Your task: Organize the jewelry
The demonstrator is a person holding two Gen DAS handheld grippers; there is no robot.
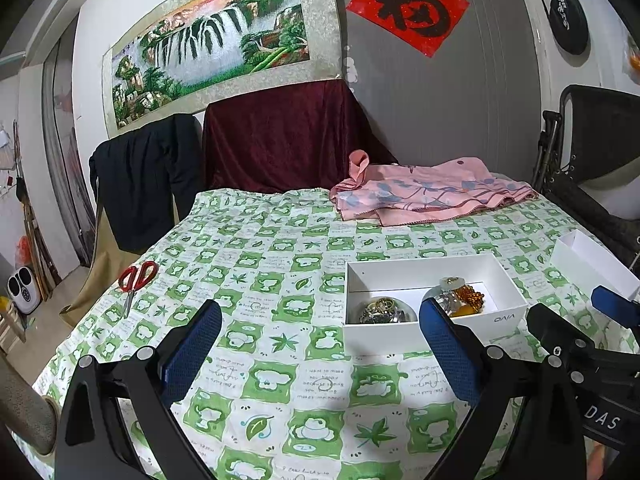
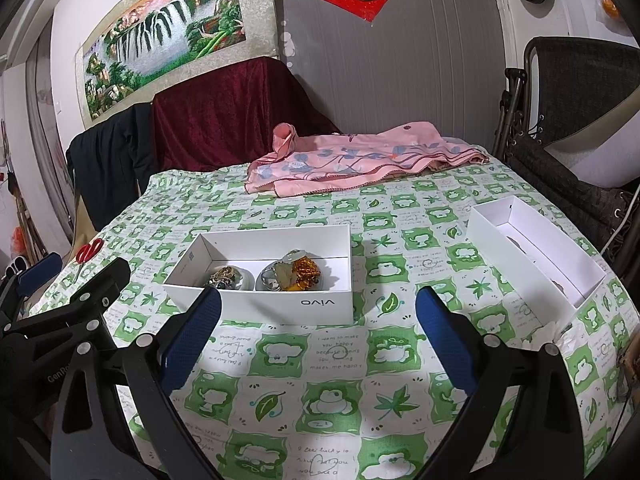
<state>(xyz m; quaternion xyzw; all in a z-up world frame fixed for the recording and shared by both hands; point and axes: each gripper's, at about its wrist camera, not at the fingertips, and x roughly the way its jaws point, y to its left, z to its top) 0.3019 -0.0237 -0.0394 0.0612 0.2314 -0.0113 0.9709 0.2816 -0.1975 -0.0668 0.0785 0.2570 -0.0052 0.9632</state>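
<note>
tablecloth [image 2: 320, 360]: green-white check, bear and leaf print
box [image 2: 280, 304]: white
scissors [image 1: 138, 276]: red handles
scarf [image 2: 352, 164]: pink, blue floral

red scissors [image 1: 136, 280] — pink cloth [image 1: 432, 192], waterfall painting [image 1: 212, 48]

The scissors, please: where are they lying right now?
The red-handled scissors lie at the tablecloth's far-left edge, left of the white jewelry box, in both views.

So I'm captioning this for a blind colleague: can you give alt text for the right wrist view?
An open white box holding jewelry sits on a green-and-white checked cloth, just beyond the open right hand-held gripper. An open white tray lies to the right, red scissors far left, a pink cloth behind.
</note>
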